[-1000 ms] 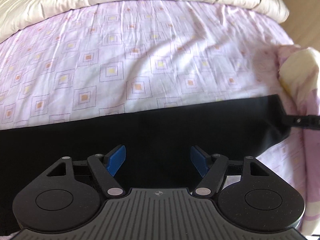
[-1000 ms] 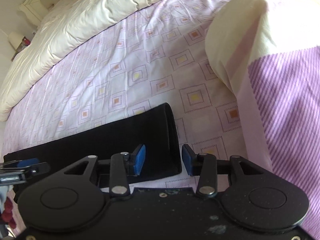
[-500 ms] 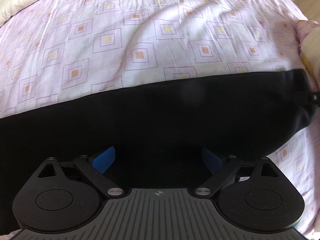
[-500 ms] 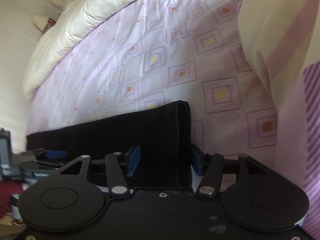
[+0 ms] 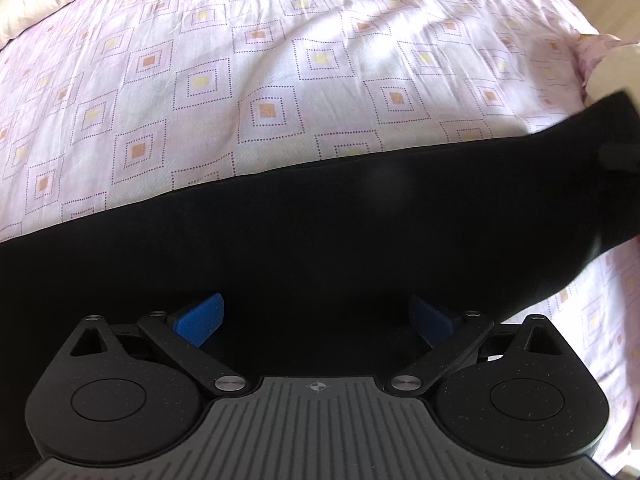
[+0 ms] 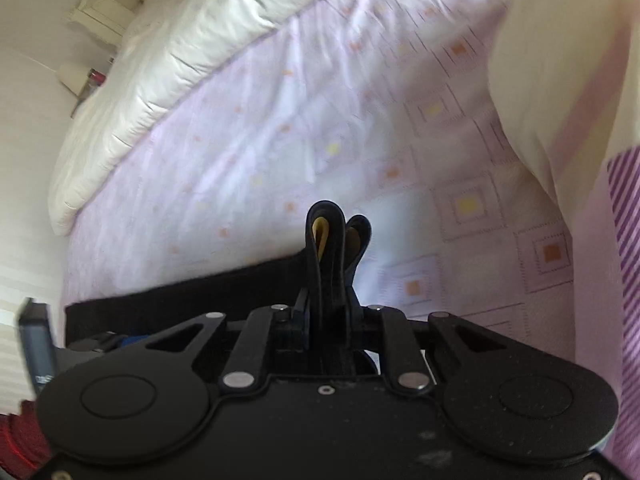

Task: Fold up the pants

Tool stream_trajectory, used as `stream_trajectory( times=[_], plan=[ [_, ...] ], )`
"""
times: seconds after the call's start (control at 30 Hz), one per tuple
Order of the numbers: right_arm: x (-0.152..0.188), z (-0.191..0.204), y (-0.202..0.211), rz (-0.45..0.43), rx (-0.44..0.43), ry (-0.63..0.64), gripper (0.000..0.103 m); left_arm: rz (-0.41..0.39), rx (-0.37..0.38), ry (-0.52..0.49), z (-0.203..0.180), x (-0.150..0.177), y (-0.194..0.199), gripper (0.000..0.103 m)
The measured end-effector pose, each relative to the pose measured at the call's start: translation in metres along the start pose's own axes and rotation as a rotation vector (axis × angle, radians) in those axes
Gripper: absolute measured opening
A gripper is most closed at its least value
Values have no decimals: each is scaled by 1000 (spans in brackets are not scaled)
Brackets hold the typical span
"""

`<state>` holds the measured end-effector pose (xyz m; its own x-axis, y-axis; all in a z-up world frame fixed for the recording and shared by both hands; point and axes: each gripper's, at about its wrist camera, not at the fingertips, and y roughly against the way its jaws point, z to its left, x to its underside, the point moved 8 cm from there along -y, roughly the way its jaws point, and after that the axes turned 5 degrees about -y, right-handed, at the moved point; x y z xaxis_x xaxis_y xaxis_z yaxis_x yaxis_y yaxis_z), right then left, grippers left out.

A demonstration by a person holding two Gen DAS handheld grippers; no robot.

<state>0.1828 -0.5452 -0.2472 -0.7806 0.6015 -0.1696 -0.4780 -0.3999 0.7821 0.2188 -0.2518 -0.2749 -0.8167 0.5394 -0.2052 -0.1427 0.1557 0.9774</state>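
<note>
Black pants (image 5: 320,232) lie in a long band across the pink patterned bed sheet (image 5: 256,80). My left gripper (image 5: 316,320) is wide open, its blue pads (image 5: 200,318) low over the pants' near edge, holding nothing. My right gripper (image 6: 326,304) is shut on the end of the pants (image 6: 332,248). The pinched cloth stands up between its jaws in folded loops, lifted off the sheet. The rest of the pants (image 6: 192,300) trails left along the bed. The left gripper (image 6: 40,348) shows at the left edge of the right wrist view.
A cream duvet (image 6: 180,68) is bunched along the far side of the bed. A cream and purple-striped pillow (image 6: 580,120) lies at the right, close to the pants' end. A white headboard (image 6: 100,4) stands at the far left.
My right gripper has closed on the end of the pants and raised it. My left gripper has stayed open and moved slightly closer over the pants.
</note>
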Motion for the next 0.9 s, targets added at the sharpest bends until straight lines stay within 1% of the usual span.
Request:
stream_trajectory(
  times=[0.1,0.2,0.23,0.3,0.37,0.4,0.43,0.47,0.57,0.67,0.7,0.73,0.8,0.9],
  plan=[
    [-1,40,26,-42,-41,13,16,-19,-2,-3,-2,1,-1,102],
    [6,87,40,-50,-80,57,15,-31,6,-14,-1,2,0,102],
    [11,104,43,-52,-85,78,15,-33,15,-23,0,2,1,102],
    [19,135,46,-58,-99,101,15,-45,56,-43,3,4,6,100],
    [28,164,43,-66,-90,137,14,-62,85,-53,14,6,16,84],
    [32,174,40,-66,-81,149,14,-75,85,-53,22,7,24,66],
    [37,187,36,-67,-66,160,14,-93,79,-43,32,9,33,63],
    [42,198,31,-66,-55,170,14,-121,73,-23,46,12,44,63],
    [62,230,8,-55,-26,213,15,-201,45,56,93,27,75,63],
    [86,255,-33,-24,13,240,15,-233,4,134,146,51,95,63],
    [94,262,-47,-13,13,240,13,-237,-8,159,162,60,100,63],
    [102,268,-62,-1,18,246,9,-238,-17,181,177,69,104,63],
    [121,277,-97,14,74,283,9,-231,-34,220,204,87,109,63],
    [143,278,-143,41,154,319,9,-203,-52,247,226,108,112,63]
  ],
)
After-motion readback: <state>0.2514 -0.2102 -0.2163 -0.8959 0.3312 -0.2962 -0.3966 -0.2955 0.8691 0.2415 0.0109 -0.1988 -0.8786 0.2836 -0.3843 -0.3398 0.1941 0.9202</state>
